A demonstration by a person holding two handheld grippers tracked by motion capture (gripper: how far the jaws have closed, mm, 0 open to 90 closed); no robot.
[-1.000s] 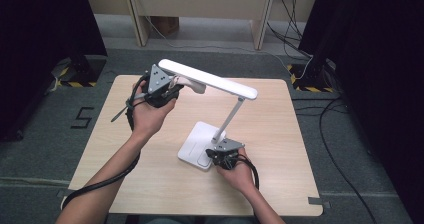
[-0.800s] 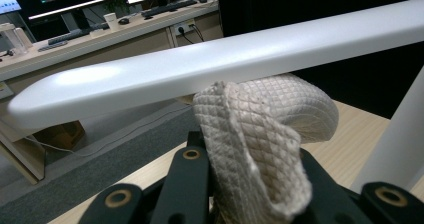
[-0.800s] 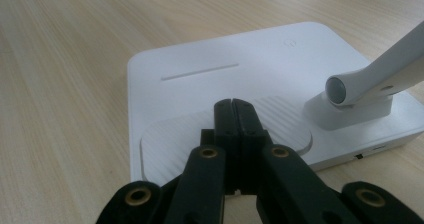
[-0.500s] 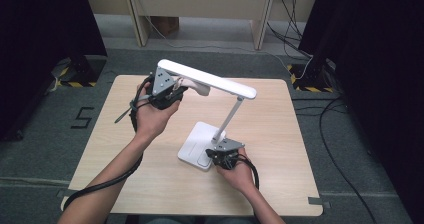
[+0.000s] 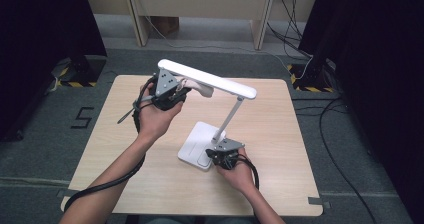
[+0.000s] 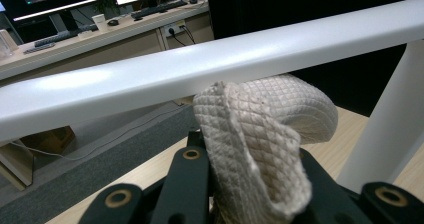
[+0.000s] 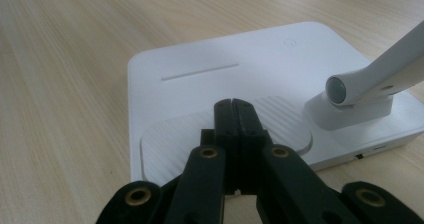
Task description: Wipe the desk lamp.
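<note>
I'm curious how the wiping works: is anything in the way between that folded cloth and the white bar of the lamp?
Nothing visible. The cloth, held in the left gripper, sits right under the lamp head, apparently touching its underside. The right gripper, shut, rests on the lamp base.

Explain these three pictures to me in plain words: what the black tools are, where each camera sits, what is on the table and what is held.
A person stands at a wooden table with a hand-held two-jaw claw in each hand. The high view looks down from above. The other two cameras ride on the claws and look along their black jaws. A white desk lamp stands on the table. The left claw grips a folded white cloth right under the lamp's long head, as if wiping it. The right claw, jaws shut and holding nothing, rests its tips on the lamp base, seemingly steadying it.
</note>
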